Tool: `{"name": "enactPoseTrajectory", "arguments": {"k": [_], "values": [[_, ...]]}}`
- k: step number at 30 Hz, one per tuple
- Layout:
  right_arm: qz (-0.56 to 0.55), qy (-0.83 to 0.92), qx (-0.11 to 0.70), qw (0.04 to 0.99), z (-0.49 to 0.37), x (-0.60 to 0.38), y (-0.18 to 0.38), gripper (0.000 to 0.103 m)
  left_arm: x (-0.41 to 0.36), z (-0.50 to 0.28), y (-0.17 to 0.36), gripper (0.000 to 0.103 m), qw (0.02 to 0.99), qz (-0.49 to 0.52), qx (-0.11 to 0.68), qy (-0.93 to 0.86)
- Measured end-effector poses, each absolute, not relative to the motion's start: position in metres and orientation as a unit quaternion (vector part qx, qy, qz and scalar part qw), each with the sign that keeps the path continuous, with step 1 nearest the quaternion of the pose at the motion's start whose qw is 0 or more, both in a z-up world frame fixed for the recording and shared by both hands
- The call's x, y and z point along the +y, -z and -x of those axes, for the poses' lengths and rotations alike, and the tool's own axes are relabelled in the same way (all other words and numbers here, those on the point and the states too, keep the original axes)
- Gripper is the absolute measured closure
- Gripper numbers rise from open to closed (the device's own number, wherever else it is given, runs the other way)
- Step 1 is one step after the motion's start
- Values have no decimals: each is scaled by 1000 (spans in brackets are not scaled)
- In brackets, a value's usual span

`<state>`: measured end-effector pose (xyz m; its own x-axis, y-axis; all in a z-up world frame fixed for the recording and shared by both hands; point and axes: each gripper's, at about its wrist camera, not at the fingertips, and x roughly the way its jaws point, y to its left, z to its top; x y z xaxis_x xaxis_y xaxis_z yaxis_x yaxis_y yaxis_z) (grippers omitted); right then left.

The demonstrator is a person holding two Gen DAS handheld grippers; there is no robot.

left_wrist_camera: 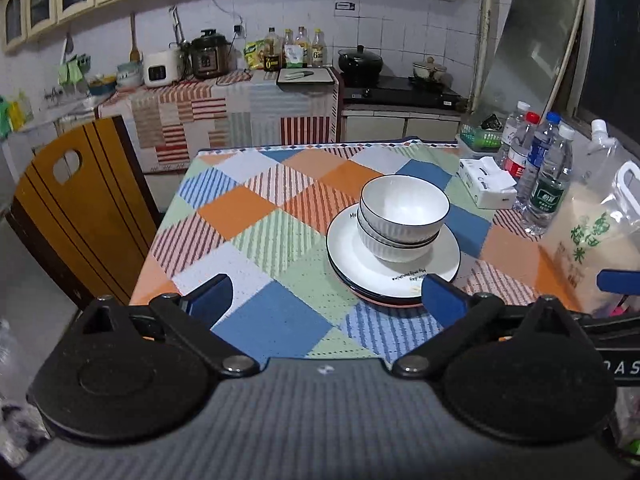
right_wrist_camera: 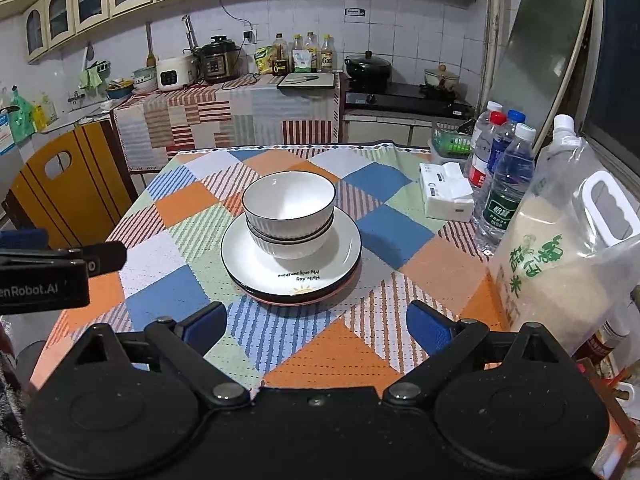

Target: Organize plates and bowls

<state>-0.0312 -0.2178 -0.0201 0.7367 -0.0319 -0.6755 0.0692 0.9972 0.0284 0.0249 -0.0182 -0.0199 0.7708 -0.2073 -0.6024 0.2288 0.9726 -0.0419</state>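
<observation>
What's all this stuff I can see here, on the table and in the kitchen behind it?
white ribbed ceramic bowls: two, nested, on the plates
white dark-rimmed ceramic plates: a stack, exact count unclear, mid-table
checked tablecloth: one, orange, blue and green, covering the table
clear plastic water bottles: four, right table edge
white tissue box: one, beside the bottles
clear bag of rice: one, green print, near right
green plastic basket: one, far right corner
yellow wooden chair: one, left of table
black pressure cooker: one, back counter
white rice cooker: one, beside it
black lidded pot: one, on the stove
left tool: blue pads, open, empty
right tool: blue pads, open, empty
</observation>
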Motion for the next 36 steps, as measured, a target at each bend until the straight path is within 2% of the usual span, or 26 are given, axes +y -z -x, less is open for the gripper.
{"name": "enactPoseTrajectory", "arguments": {"k": [10, 20, 36], "values": [[-22, 48, 344, 937, 35, -221, 21, 5, -19, -30, 33, 1, 941, -39, 325, 80], [-27, 60, 326, 943, 39, -227, 22, 5, -14, -25, 28, 0, 947, -18, 309, 88], [-25, 65, 333, 940, 38, -229, 29, 5, -15, -22, 26, 0, 947, -12, 310, 88]]}}
